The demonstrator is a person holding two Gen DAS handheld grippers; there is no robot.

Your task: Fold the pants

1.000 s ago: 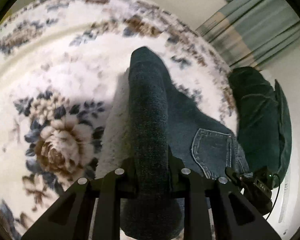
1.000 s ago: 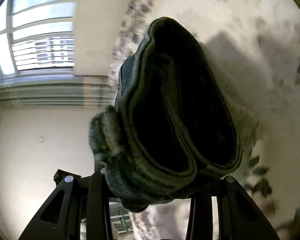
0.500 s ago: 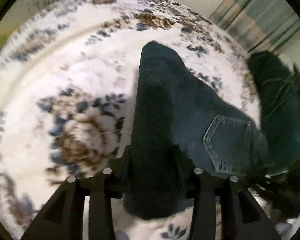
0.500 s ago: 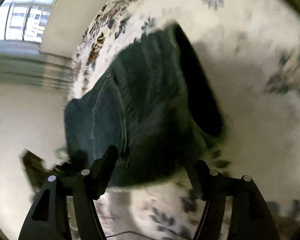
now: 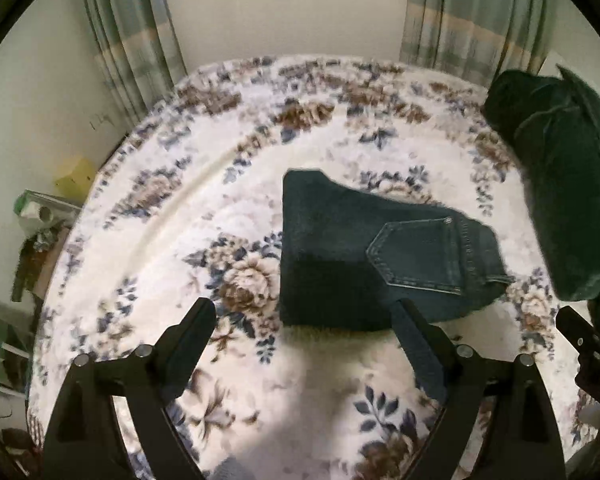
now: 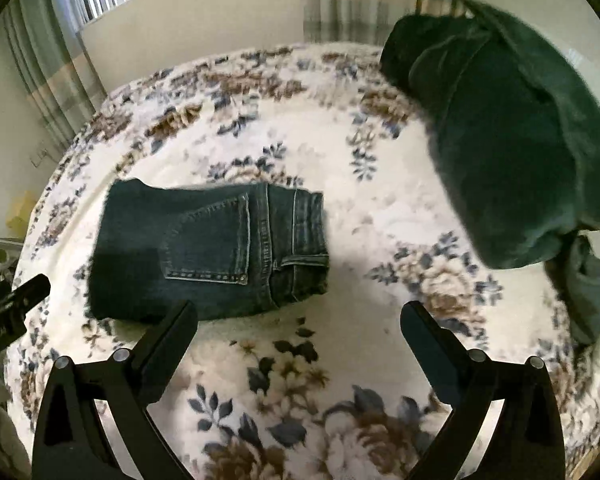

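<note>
Evidently the folding itself looks finished. Largest in sight is the floral blanket [image 6: 284,152], cream with blue and brown blooms, spread over what seems to be a bed; green curtains [image 5: 472,12] and a window hang beyond it. Next in bulk, a pile of dark green garments [image 6: 500,140] sits at the blanket's far right, well apart from the work. Near the middle lie the folded jeans [image 6: 204,248], a compact dark-denim rectangle, back pocket [image 6: 216,240] upward and waistband toward the right, flat on the blanket.

Both tools hang above the near edge, holding nothing. The left gripper [image 5: 304,324] has its fingers spread wide just short of the jeans' near edge; the right gripper [image 6: 298,316] is likewise agape, its left finger overlapping the denim's near edge in that view, though contact cannot be told.

As a judgement, this pair needs at most a smoothing pat. The next move probably calls for reaching right toward the green pile for another garment, with bare blanket between and nothing blocking. Clutter on a shelf [image 5: 40,216] at far left lies out of reach.
</note>
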